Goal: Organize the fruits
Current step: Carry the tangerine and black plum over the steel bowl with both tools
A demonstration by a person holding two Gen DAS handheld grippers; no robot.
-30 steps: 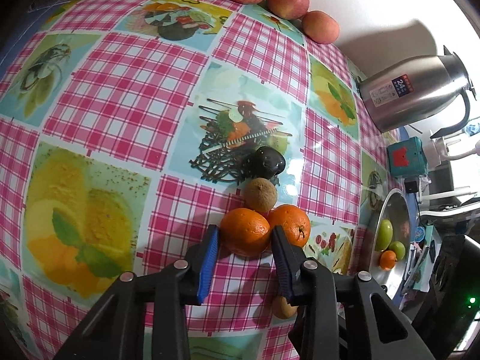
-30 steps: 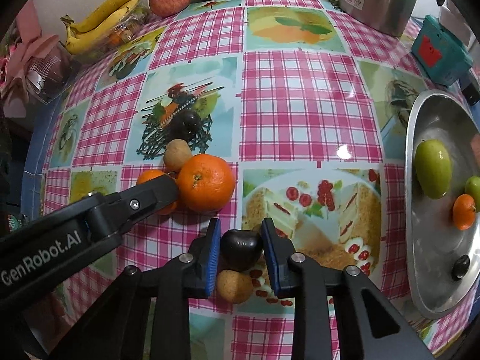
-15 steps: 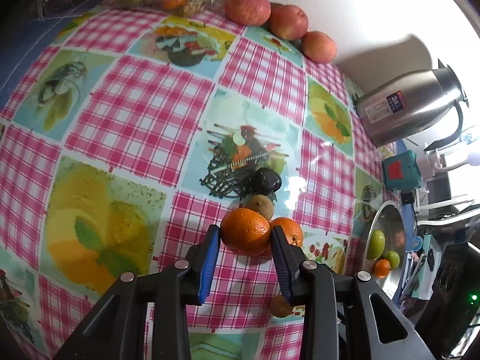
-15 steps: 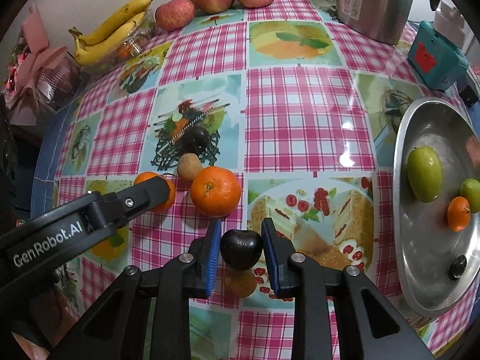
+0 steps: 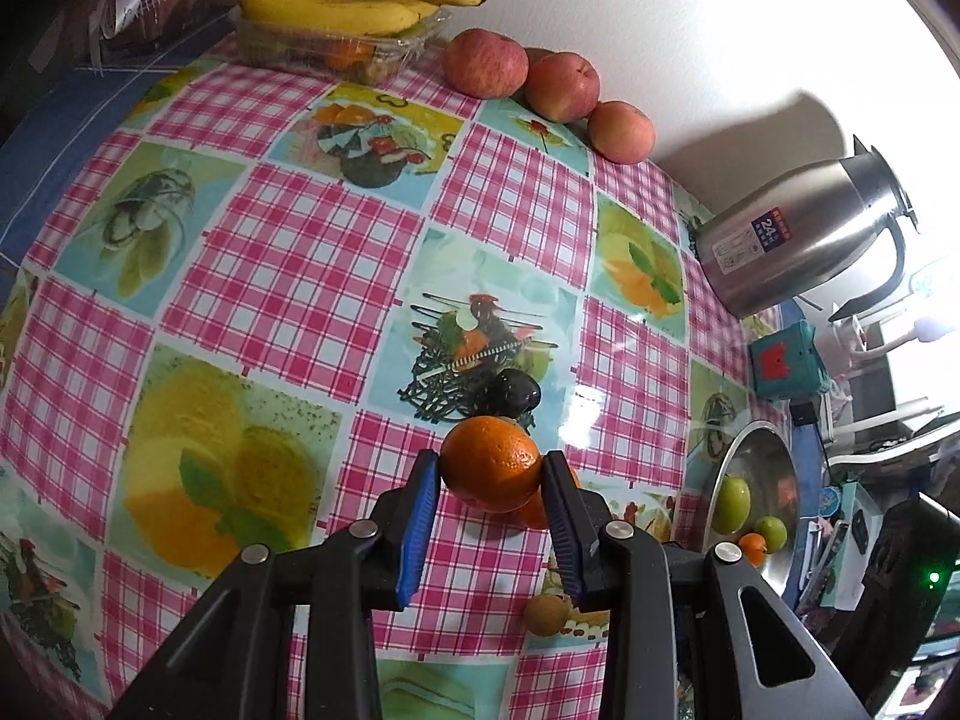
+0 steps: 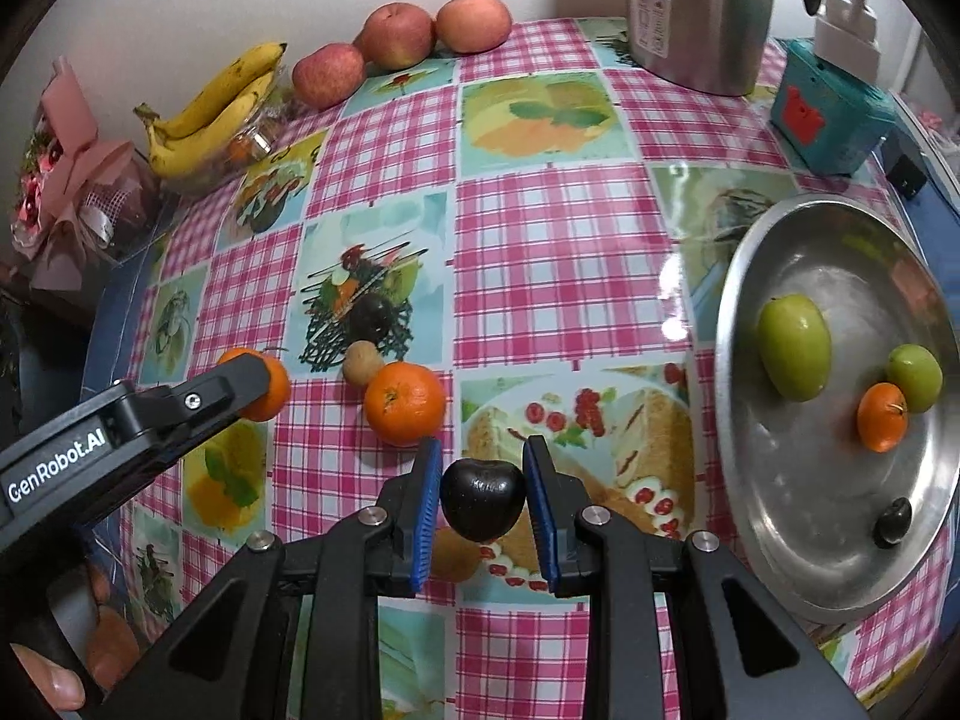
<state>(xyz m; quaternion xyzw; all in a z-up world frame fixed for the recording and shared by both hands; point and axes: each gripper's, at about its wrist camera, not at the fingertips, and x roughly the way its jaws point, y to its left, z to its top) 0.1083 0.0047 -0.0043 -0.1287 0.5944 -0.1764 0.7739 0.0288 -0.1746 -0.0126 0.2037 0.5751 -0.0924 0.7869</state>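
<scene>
In the left wrist view my left gripper (image 5: 489,474) is shut on an orange (image 5: 491,463), held above the checked tablecloth. A second orange (image 5: 536,513) peeks out behind it, with a dark plum (image 5: 513,391) further back. My right gripper (image 6: 482,495) is shut on a dark cherry (image 6: 482,498), also off the table. On the right, a metal plate (image 6: 840,252) holds two green fruits (image 6: 793,355), a small orange (image 6: 881,417) and a dark cherry (image 6: 893,521). An orange (image 6: 405,402) and a small brown fruit (image 6: 362,362) lie on the cloth.
Three apples (image 6: 396,36) and bananas (image 6: 210,114) on a clear tub line the far wall. A steel kettle (image 6: 696,12) and a teal box (image 6: 831,114) stand at the back right. A pink bouquet (image 6: 66,180) sits far left. Another brown fruit (image 5: 546,615) lies under the grippers.
Both grippers have risen from the cloth, each carrying its fruit. The table looks further away, and the bananas have come into the left wrist view.
</scene>
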